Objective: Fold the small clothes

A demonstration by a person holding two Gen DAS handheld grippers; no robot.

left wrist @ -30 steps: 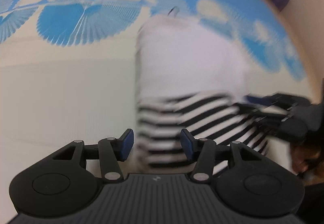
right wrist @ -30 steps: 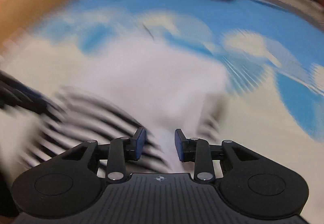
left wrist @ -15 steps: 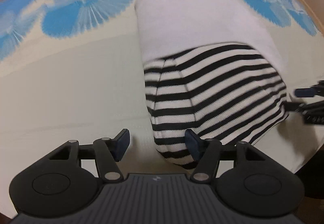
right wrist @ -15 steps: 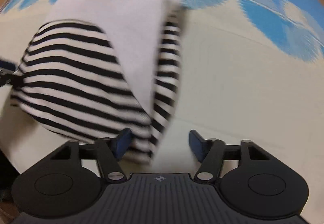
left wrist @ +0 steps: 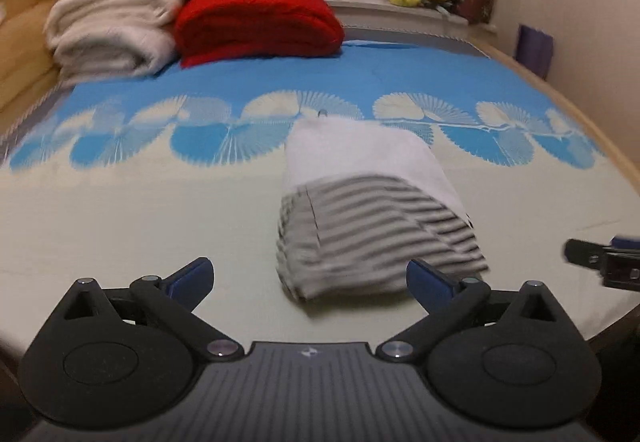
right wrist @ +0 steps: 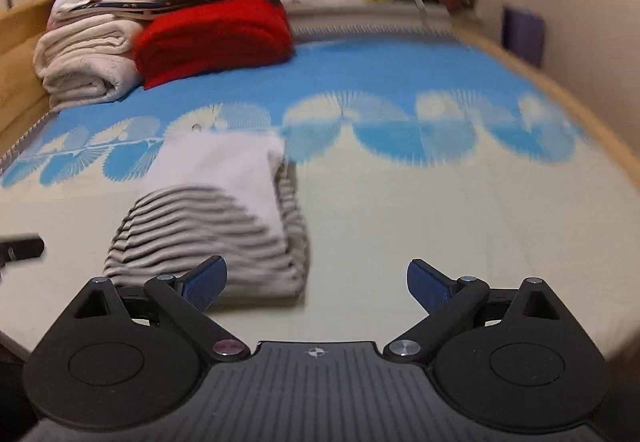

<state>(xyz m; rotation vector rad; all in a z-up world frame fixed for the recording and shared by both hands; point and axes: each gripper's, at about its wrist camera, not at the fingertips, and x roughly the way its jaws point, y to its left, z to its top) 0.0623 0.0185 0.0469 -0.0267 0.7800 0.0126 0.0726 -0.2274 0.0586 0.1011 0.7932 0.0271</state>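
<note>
A folded garment (left wrist: 372, 202), white at the far end and black-and-white striped at the near end, lies flat on the bed. It also shows in the right wrist view (right wrist: 216, 218). My left gripper (left wrist: 310, 278) is wide open and empty, just short of the garment's near edge. My right gripper (right wrist: 316, 280) is wide open and empty, to the right of the garment, its left finger (right wrist: 204, 278) near the striped edge. The right gripper's tip (left wrist: 600, 258) shows at the right edge of the left wrist view.
The bed cover (left wrist: 120, 202) is cream near me and blue with white fan patterns farther off. A red folded blanket (left wrist: 256, 26) and a stack of white bedding (left wrist: 108, 30) sit at the far left. Wooden bed rails (right wrist: 592, 114) run along the sides.
Both grippers have opened wide and pulled back and up from the garment. The garment now lies folded on the bed, free of both grippers.
</note>
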